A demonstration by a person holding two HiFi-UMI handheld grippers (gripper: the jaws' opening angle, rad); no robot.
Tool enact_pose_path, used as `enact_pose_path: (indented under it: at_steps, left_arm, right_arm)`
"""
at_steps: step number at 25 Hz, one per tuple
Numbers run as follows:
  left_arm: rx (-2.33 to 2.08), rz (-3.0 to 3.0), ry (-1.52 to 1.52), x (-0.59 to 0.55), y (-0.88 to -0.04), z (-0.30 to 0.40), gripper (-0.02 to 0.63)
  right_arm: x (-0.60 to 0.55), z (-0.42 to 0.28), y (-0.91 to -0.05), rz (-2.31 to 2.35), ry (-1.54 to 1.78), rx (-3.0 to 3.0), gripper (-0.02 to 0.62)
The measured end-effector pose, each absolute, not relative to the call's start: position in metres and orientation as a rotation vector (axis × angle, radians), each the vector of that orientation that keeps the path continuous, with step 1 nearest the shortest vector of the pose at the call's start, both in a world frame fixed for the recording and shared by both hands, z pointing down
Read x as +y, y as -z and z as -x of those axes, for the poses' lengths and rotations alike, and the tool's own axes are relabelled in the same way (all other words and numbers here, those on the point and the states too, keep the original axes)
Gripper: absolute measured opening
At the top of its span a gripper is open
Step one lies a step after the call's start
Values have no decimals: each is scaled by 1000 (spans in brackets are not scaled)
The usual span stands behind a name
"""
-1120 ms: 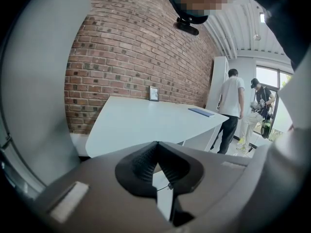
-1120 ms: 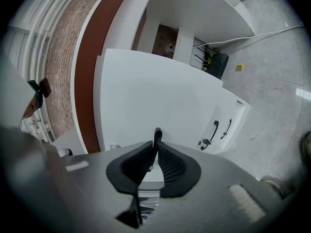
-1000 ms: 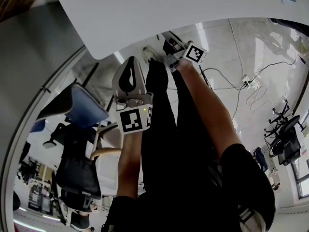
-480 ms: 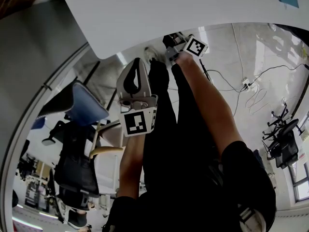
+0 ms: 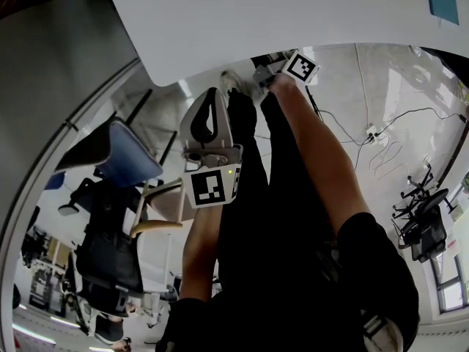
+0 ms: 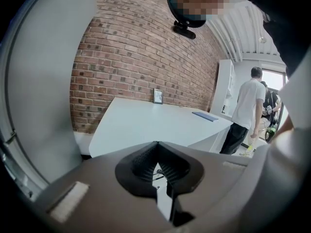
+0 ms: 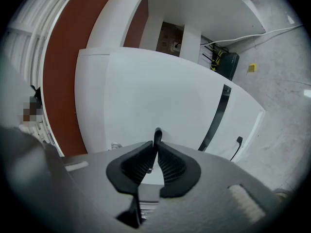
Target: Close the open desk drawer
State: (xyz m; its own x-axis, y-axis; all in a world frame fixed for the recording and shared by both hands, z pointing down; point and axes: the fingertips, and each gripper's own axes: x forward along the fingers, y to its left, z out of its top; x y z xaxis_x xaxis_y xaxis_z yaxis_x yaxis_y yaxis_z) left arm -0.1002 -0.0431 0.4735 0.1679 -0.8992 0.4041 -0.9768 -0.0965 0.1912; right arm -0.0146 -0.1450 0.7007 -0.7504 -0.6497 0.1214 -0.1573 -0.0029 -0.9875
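Note:
A white drawer front fills the right gripper view, with a thin black handle standing up between the jaws. My right gripper is shut on that handle. In the head view the right gripper reaches under the edge of the white desk top, and its jaws are partly hidden there. My left gripper is held up in front of the person's legs, away from the drawer. Seen in its own view, the left gripper is shut with nothing in it.
A black gap and a second small black handle lie right of the held drawer front. Office chairs stand at the left, cables trail on the floor at right. A person stands by a white table.
The right gripper has moved farther under the desk edge, towards the top of the head view. The left gripper has stayed where it was.

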Motion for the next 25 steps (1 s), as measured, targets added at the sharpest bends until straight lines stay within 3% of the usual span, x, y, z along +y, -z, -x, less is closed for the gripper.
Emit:
enact_pose_path:
  at_steps: [17,25]
  left_arm:
    - [-1827,-2031,-238,-35,-446,104,17]
    - [-1835,-2058,-230,-27,-399,99,17]
  right_arm:
    - [-116,11,-702,907,1919,1992,100]
    - [-79,-18,-660,989,1958,2145,80]
